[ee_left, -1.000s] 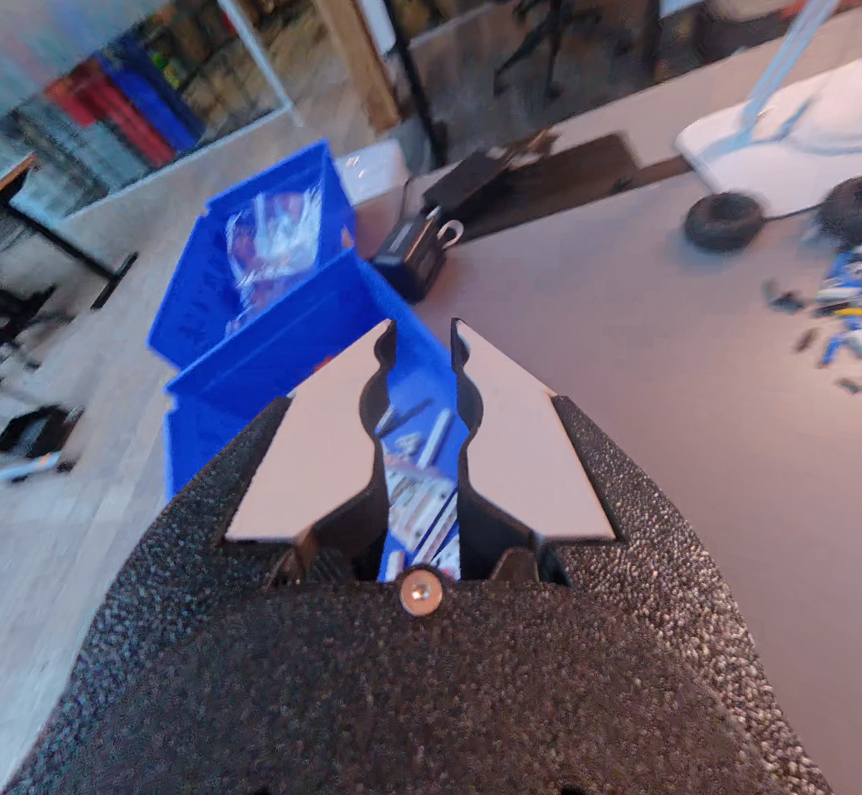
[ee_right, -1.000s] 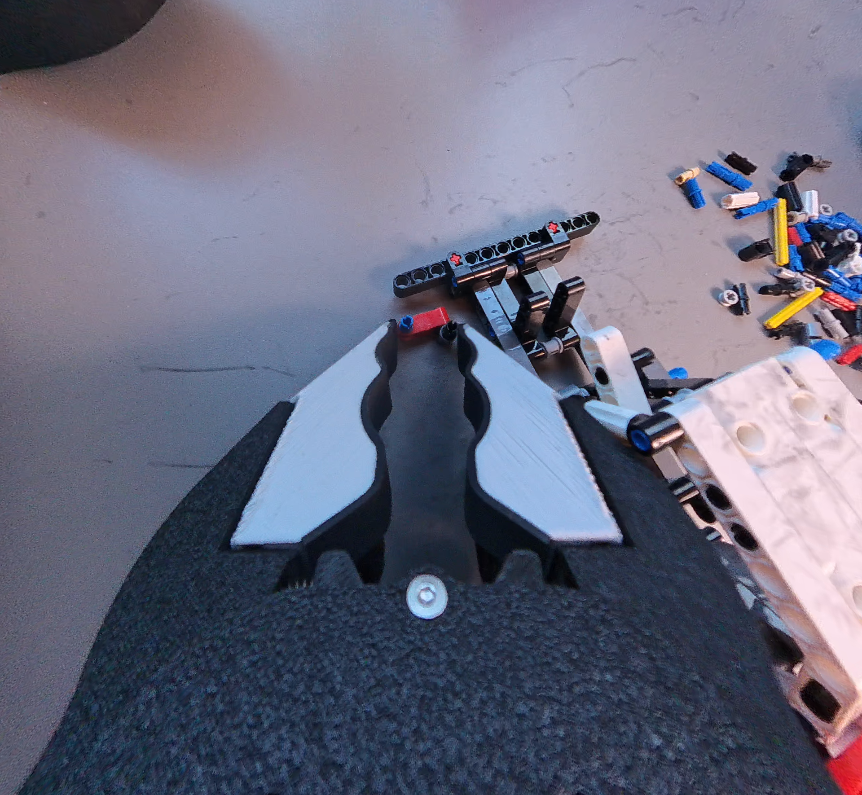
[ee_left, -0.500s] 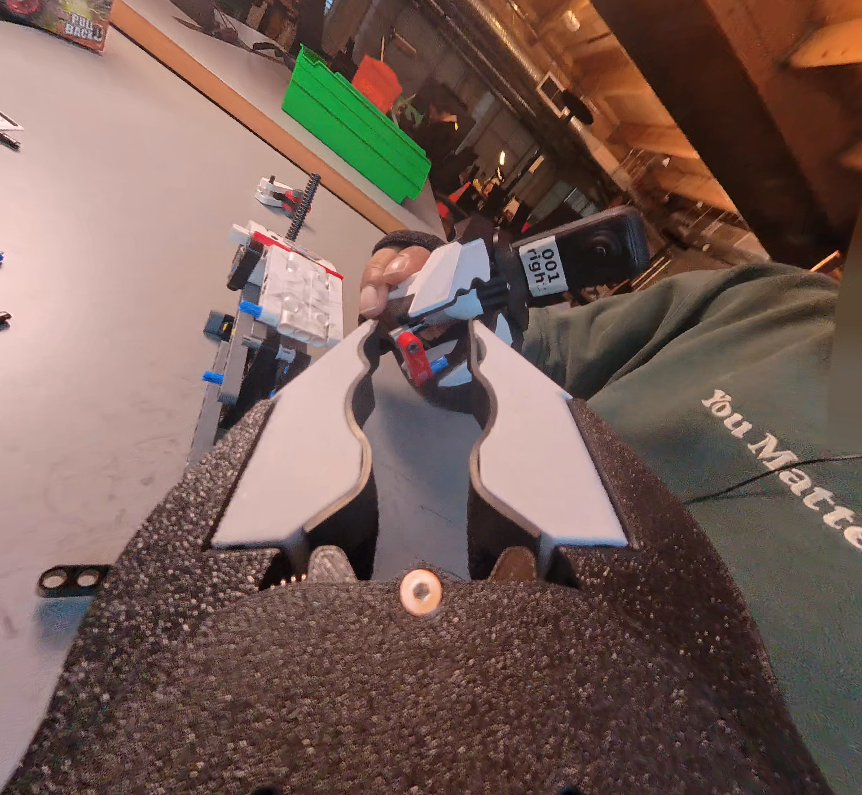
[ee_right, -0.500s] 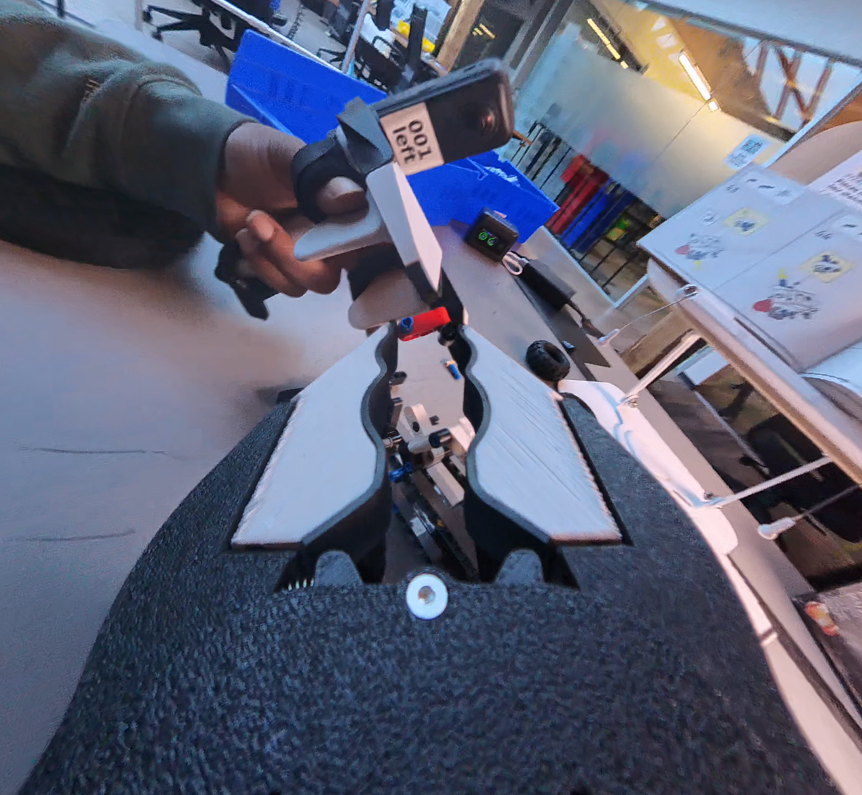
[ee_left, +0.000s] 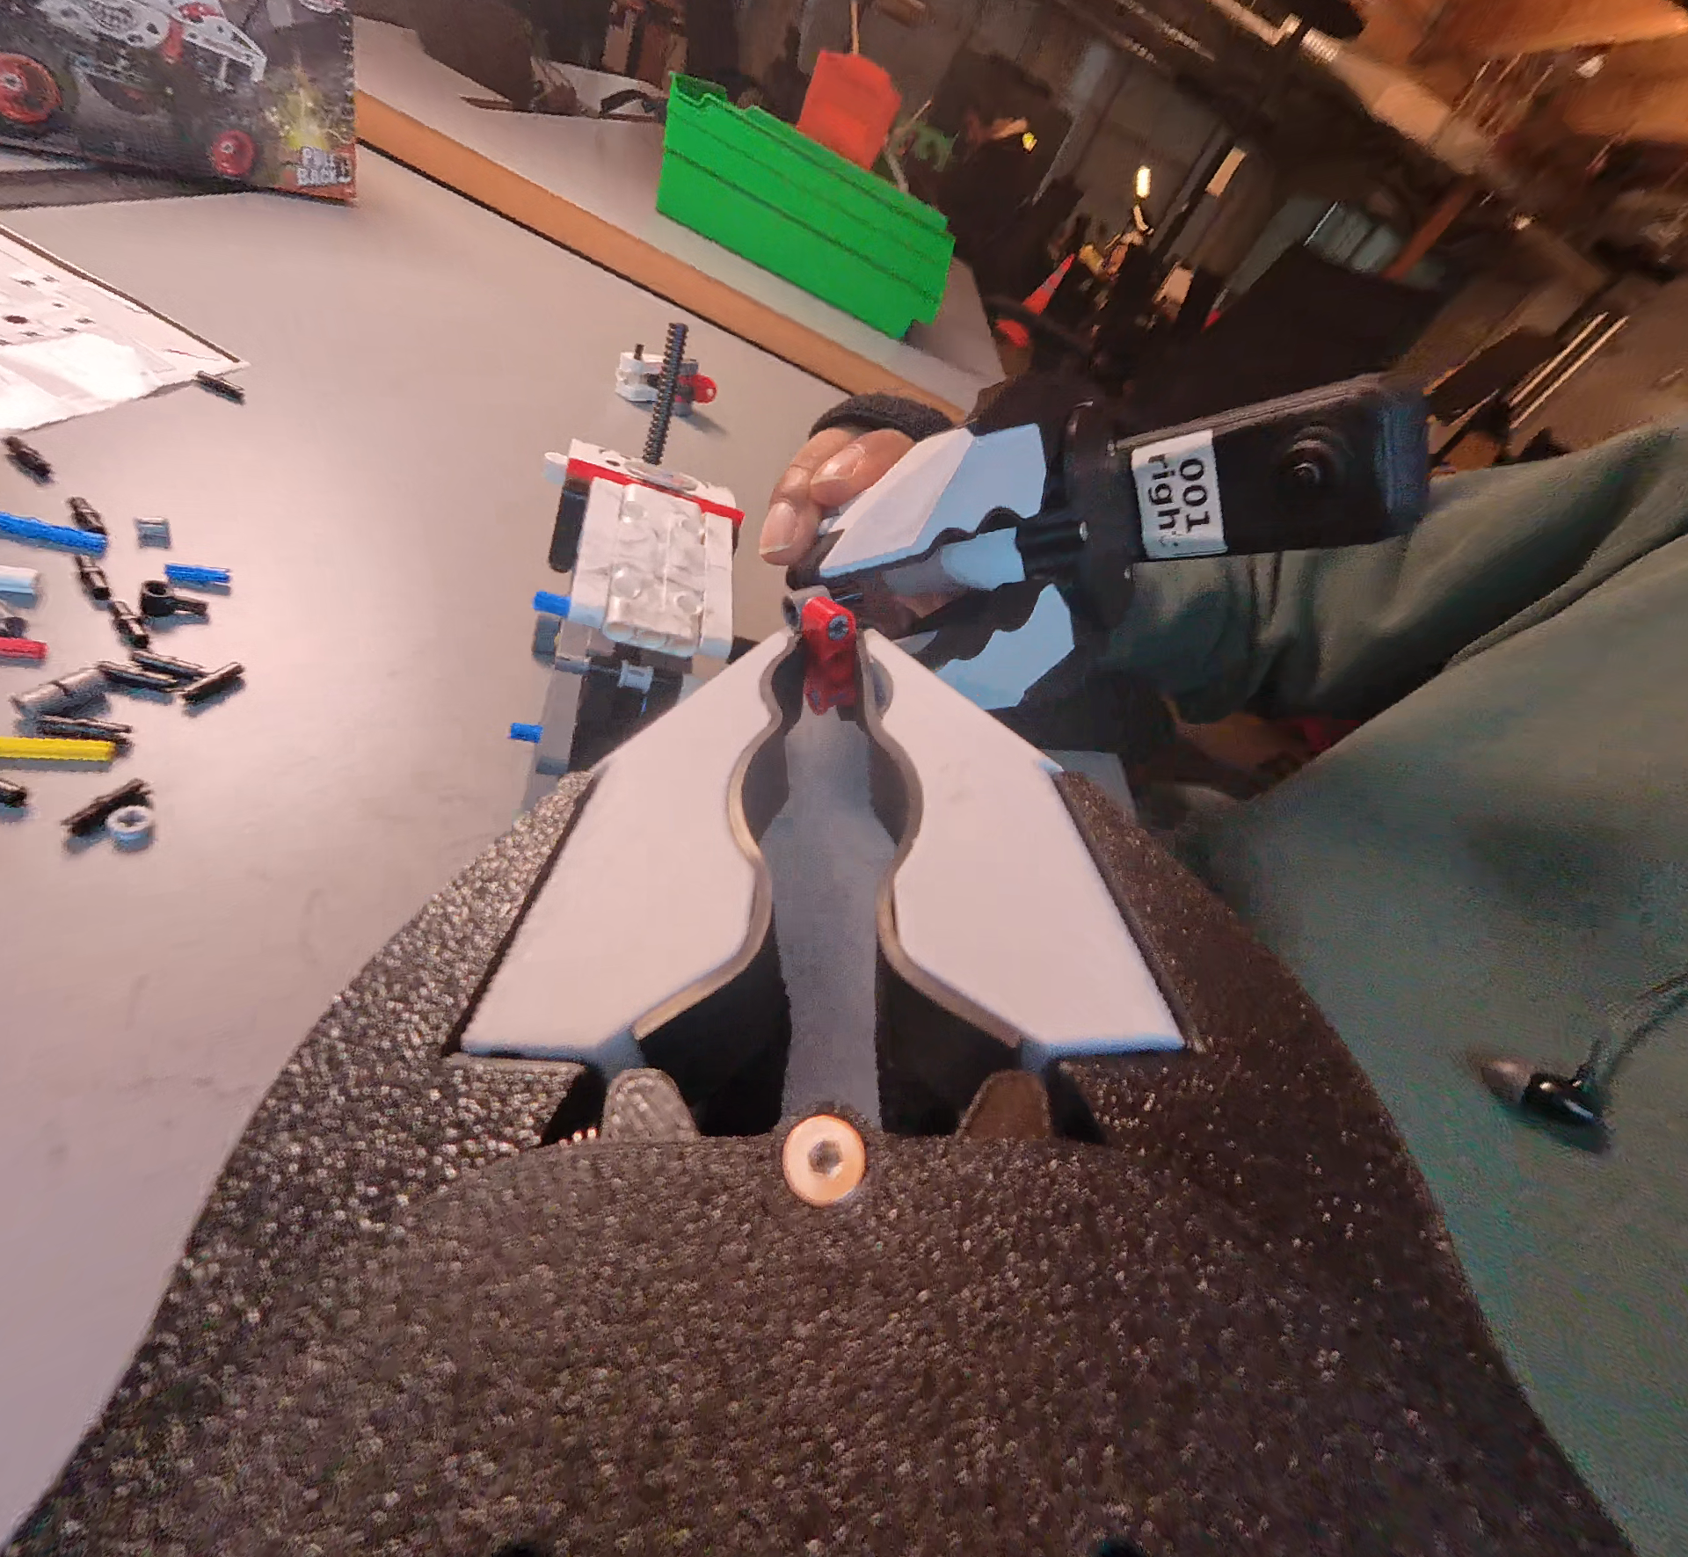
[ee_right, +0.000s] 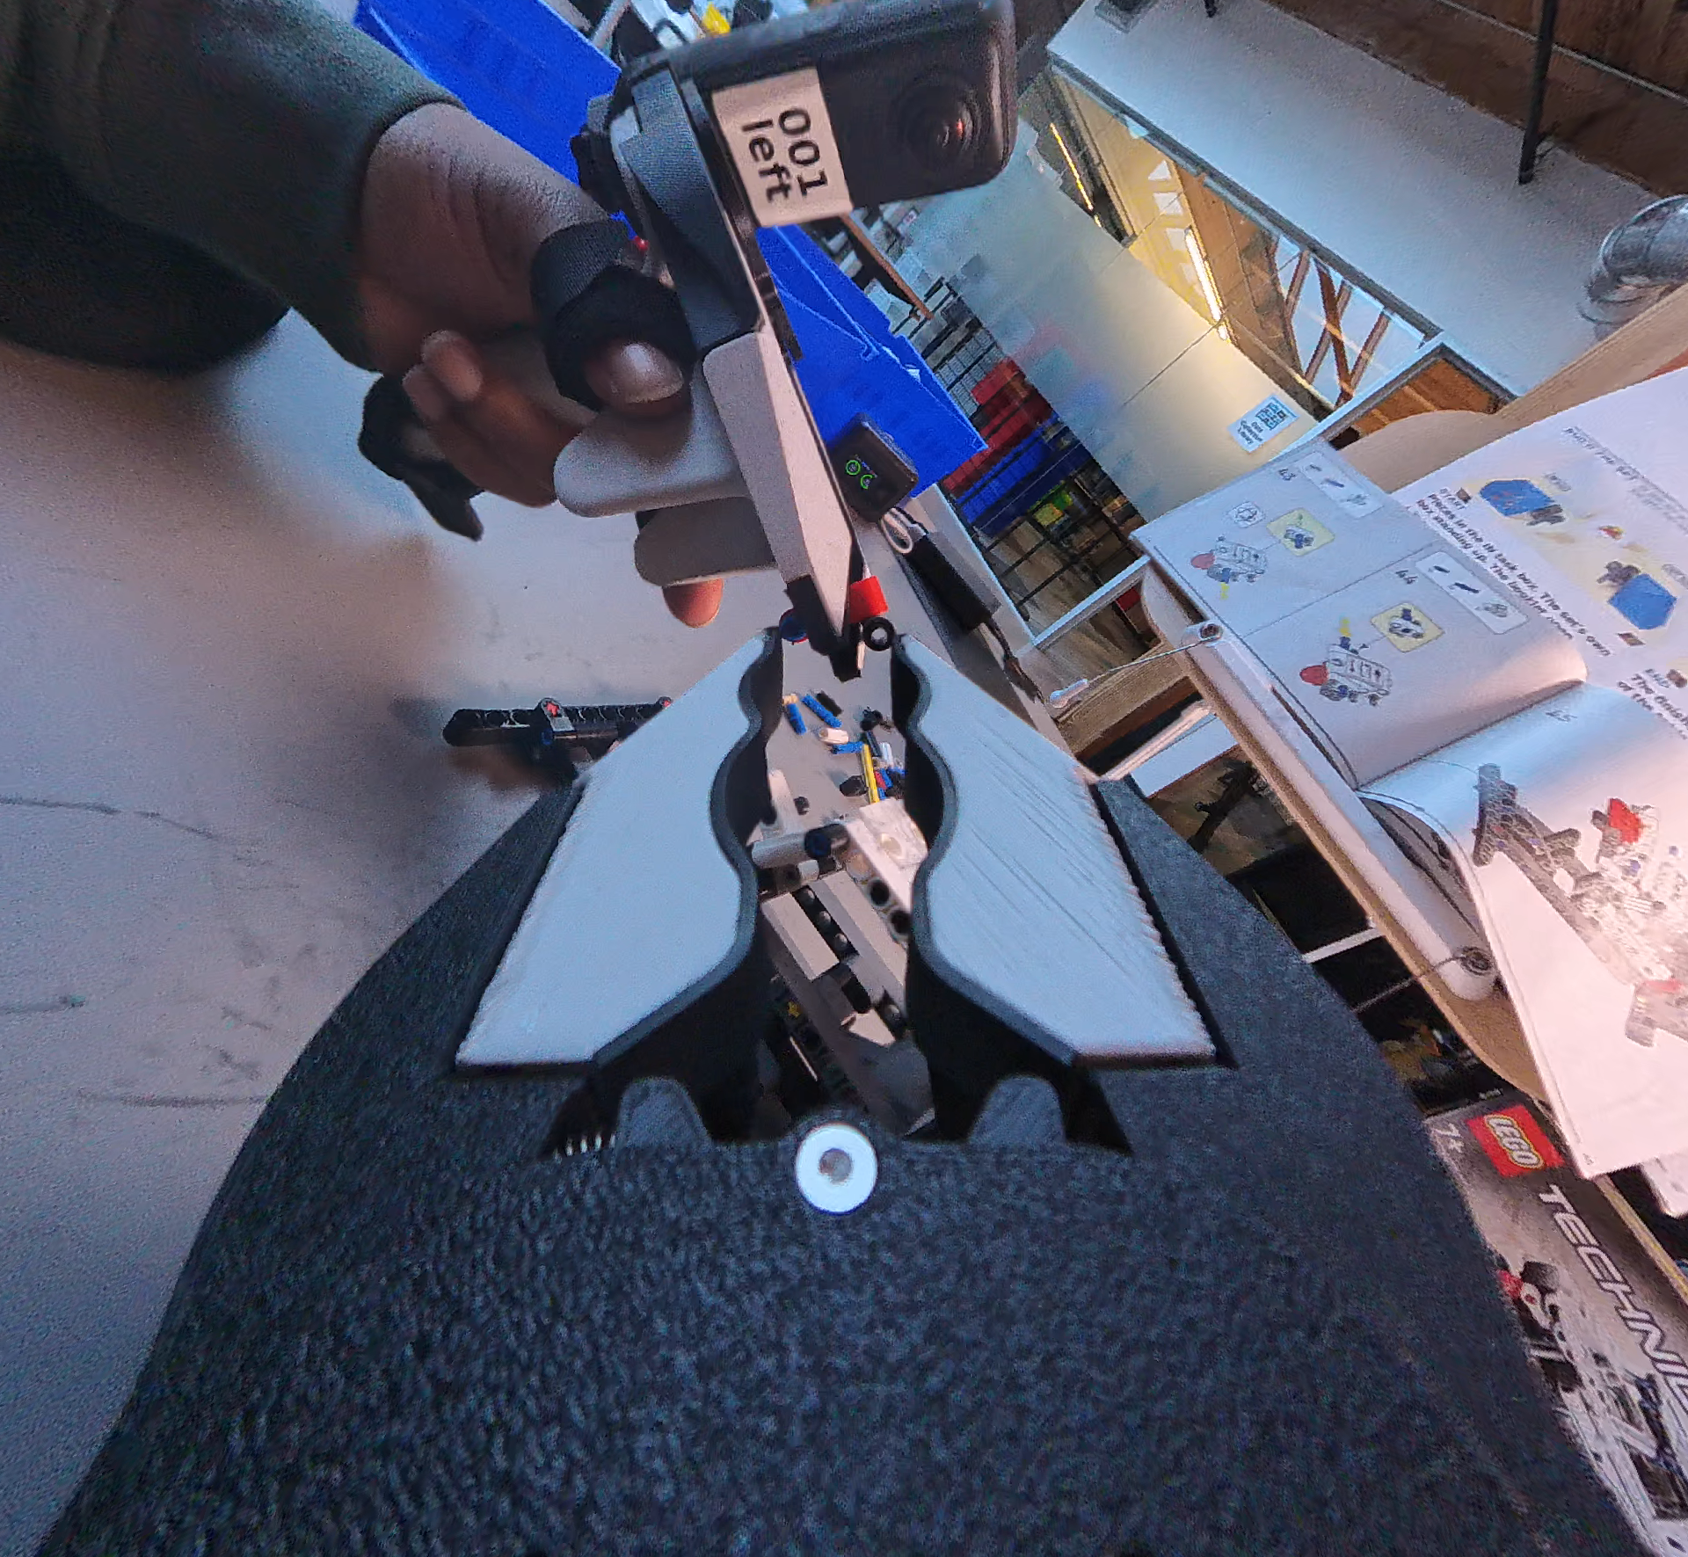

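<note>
My grey table (ee_left: 301,417) carries a half-built white and black brick vehicle (ee_left: 639,591) near my grippers, and beyond it loose pins and axles (ee_left: 82,673) lie scattered to one side. An open instruction booklet (ee_right: 1425,618) stands propped at the table's edge. My left gripper (ee_left: 827,655) is closed on a small red connector piece (ee_left: 829,662) at its tips. My right gripper (ee_right: 833,655) meets it tip to tip, its jaws apart around the other's fingers, clamping nothing I can see.
</note>
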